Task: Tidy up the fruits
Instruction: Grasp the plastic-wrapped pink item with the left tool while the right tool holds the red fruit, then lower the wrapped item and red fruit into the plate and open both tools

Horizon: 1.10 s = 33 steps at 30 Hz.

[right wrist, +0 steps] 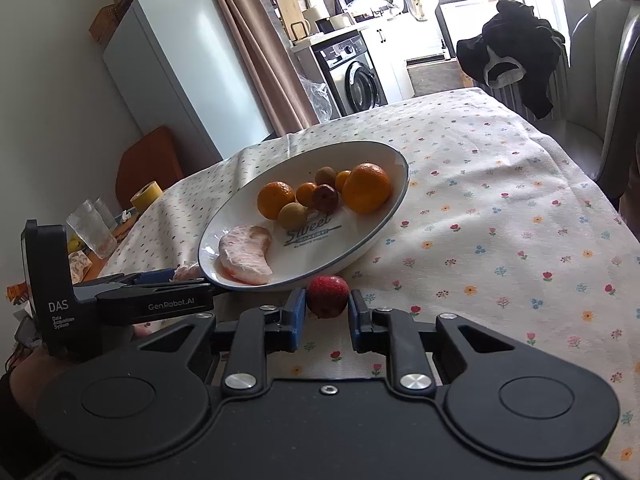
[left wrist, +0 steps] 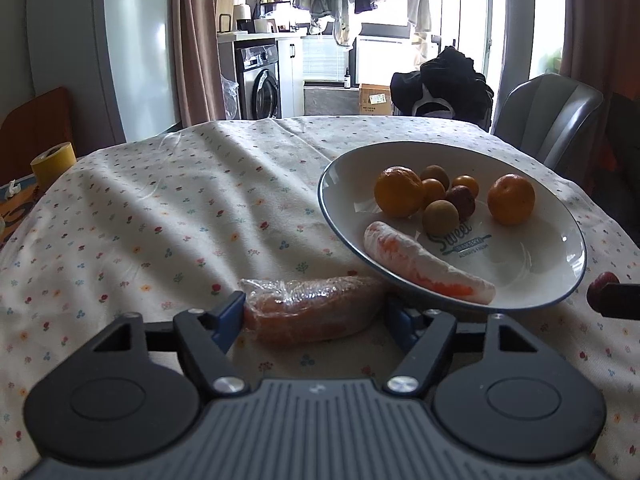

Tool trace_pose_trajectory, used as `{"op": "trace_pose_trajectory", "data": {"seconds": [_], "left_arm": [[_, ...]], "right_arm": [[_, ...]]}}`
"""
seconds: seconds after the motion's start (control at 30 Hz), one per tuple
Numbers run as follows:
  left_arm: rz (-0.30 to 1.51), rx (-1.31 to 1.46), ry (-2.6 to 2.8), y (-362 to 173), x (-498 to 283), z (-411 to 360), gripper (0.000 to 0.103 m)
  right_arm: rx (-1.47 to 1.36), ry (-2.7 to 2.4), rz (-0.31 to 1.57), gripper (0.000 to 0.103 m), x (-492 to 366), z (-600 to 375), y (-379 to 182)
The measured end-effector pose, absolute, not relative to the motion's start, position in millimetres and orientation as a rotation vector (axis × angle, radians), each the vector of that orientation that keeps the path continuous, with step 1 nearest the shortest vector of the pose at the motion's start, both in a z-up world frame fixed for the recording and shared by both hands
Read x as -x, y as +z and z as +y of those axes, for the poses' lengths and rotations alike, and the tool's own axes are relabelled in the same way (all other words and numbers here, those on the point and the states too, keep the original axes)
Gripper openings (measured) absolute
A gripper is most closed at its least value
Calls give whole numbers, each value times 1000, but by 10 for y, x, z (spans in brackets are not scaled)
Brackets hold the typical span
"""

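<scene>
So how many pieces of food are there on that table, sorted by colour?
Orange round fruits on the plate: 4 (two big, two small)
Yellow-green small fruits: 2
Red fruits: 2 (one on the plate, one on the cloth)
Plastic-wrapped orange pieces: 2 (one on the plate, one on the cloth)
Total: 10

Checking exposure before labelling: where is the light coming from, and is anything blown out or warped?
Left wrist view: window backlights and blows out; shadow bands cross the tablecloth; plate rim glints. Right wrist view: same glare top right, fridge edges bowed by fisheye.
</scene>
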State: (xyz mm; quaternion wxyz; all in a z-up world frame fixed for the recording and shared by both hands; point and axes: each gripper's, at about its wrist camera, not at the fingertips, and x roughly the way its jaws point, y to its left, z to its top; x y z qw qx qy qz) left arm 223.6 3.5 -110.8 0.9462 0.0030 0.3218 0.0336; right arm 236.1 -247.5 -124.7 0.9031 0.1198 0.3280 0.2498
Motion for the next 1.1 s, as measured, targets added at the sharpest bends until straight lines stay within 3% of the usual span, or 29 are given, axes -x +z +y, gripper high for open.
{"op": "trace_pose_trajectory", "data": {"seconds": [0.6,1.1], "left_arm": [[570,76,78,-731,-1807,67,71],[505,76,22,-447,-1966,-167,71]], "right_arm": [[-242,562,648,21,-2314,-2417,-1140],[-208,571,600,21,-2382,-2368,-948]]}}
